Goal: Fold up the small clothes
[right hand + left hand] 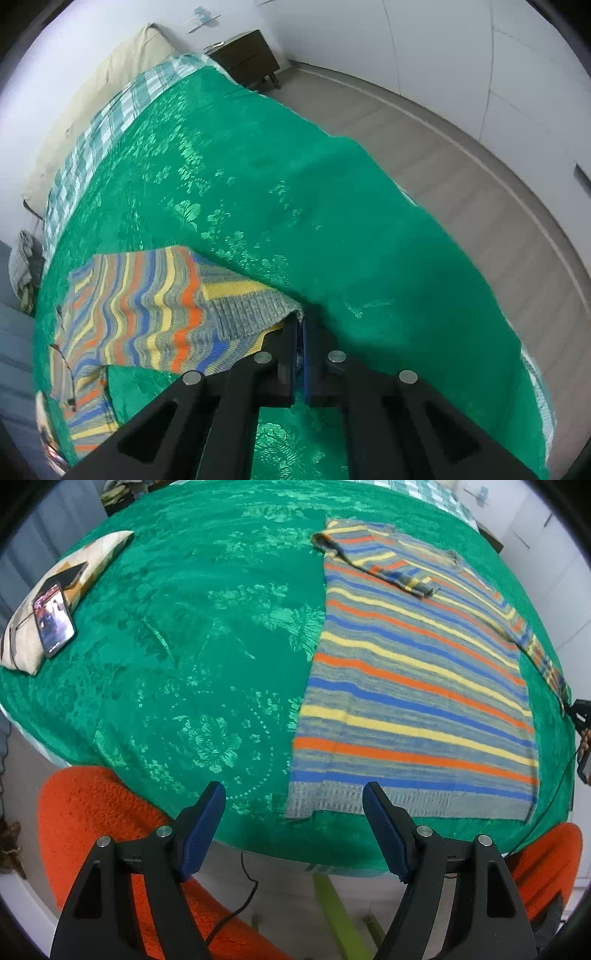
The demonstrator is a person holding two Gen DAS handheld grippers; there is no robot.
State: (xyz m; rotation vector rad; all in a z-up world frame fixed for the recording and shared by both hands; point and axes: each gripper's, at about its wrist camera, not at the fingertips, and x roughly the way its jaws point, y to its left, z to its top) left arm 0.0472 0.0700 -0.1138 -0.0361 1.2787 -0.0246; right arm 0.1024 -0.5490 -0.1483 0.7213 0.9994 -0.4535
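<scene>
far off to the left of the left gripper (293, 805), a phone (53, 618) leans against a patterned pillow (70, 587) at the far edge of the green bedspread (192, 635), its screen lit, likely propped up to be watched and kept clear of the working area. nearer in, below and to the left of the gripper, an orange chair (110, 830) sits just beside the bed edge. the left gripper itself hangs over that edge pointing steeply down, its blue pads (205, 830) spread wide with nothing between them; it seems parked there, ready for the hem.

ahead and to the right of it lies the striped sweater (417, 686), spread flat with its ribbed hem nearest the gripper. its left sleeve (376, 559) is already turned in across the chest. the other sleeve (535, 642) stretches out toward the right edge of the left wrist view, drawn taut.

in the right wrist view the reason shows: the right gripper (300, 325) is clamped tight on the sleeve's ribbed cuff (258, 306), the knit bunching up just left of and ahead of the closed jaws and lifting off the bedspread. holding the cuff like this probably serves to carry that sleeve over the body to match the first. a nightstand (245, 59) stands far ahead, beyond the bed.
</scene>
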